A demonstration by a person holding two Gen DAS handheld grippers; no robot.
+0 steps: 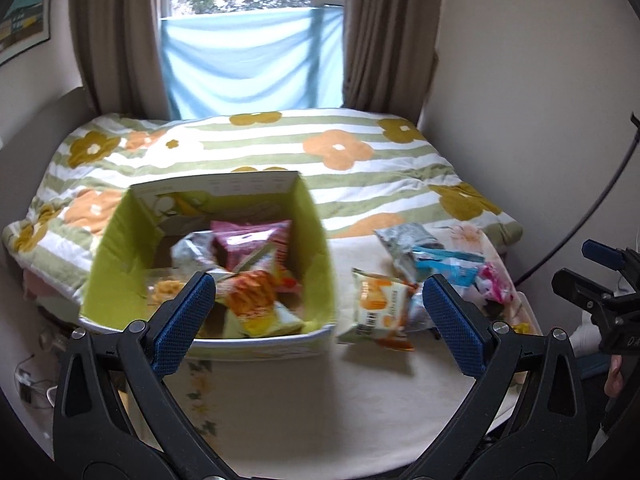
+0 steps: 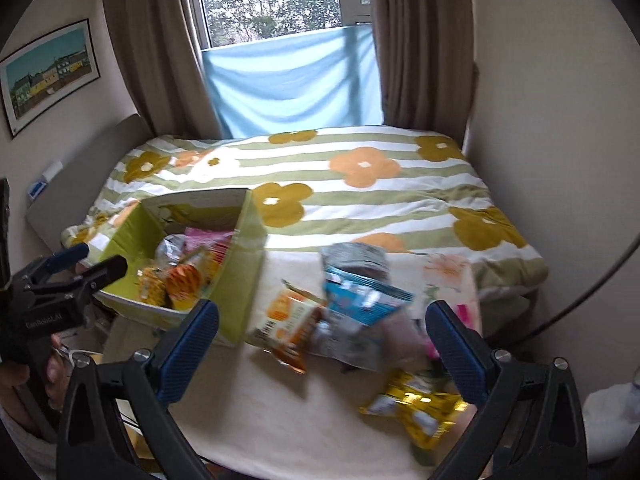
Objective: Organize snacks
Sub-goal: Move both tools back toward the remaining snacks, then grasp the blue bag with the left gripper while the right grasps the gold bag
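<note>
Taking the green box [image 1: 120, 256] as our landmark, we read the scene from its left outward. Over its near left rim hangs our left tool [image 1: 316, 316], its blue pads spread wide and nothing between them. Inside the box several packets already lie piled: a pink packet [image 1: 250, 236] toward the back, a silver one beside it, and an orange-and-yellow packet [image 1: 254, 300] toward the near wall. We judge the sorting to be roughly half done.

Just right of the box, on the cream-covered bench [image 2: 288, 412], the loose snacks wait: an orange-and-white packet [image 2: 286, 320] nearest the box wall, then a blue-and-silver packet [image 2: 360, 300] resting on a grey one, a bright pink packet further right, and a yellow packet [image 2: 416, 408] nearest us. Motion blur hides their print.

Our right tool [image 2: 322, 340] hovers above this pile, well right of the box, jaws fully apart and empty. Behind the box lies the flowered quilt [image 2: 360, 200] on the bed. At least five packets remain to go in, we reckon.
</note>
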